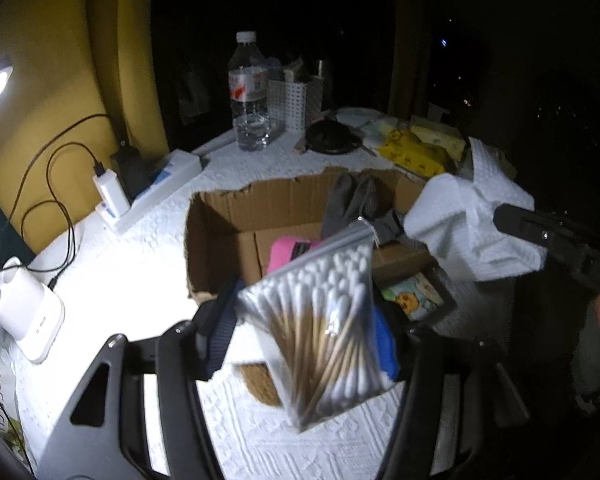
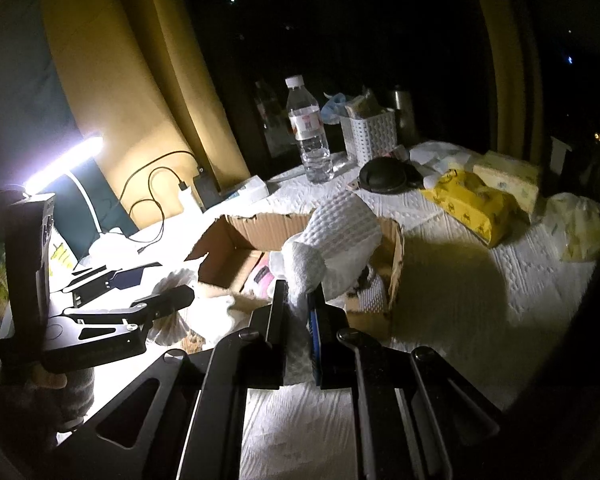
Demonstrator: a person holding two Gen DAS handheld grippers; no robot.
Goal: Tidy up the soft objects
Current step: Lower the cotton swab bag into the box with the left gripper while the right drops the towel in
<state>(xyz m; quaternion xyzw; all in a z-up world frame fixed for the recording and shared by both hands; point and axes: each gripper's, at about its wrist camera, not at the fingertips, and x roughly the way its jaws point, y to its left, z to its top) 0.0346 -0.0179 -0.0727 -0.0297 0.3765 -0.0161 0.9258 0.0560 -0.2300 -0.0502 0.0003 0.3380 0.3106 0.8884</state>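
My left gripper (image 1: 308, 320) is shut on a clear bag of cotton swabs (image 1: 324, 320) and holds it at the near edge of an open cardboard box (image 1: 224, 216). The box holds a pink item (image 1: 282, 254), grey cloth (image 1: 352, 200) and a small cartoon packet (image 1: 414, 298). My right gripper (image 2: 298, 300) is shut on a white quilted paper towel (image 2: 340, 236) and holds it over the box's right side (image 2: 396, 264). The towel shows in the left wrist view (image 1: 472, 220), with the right gripper (image 1: 540, 232) behind it. The left gripper also shows in the right wrist view (image 2: 140, 300).
A water bottle (image 1: 249, 92), a white basket (image 1: 296, 104), a black round case (image 1: 332, 138), yellow tissue packs (image 1: 416, 152) and a plastic bag (image 2: 580, 224) stand at the back and right. A power strip with chargers (image 1: 152, 188) and a white device (image 1: 24, 312) are on the left.
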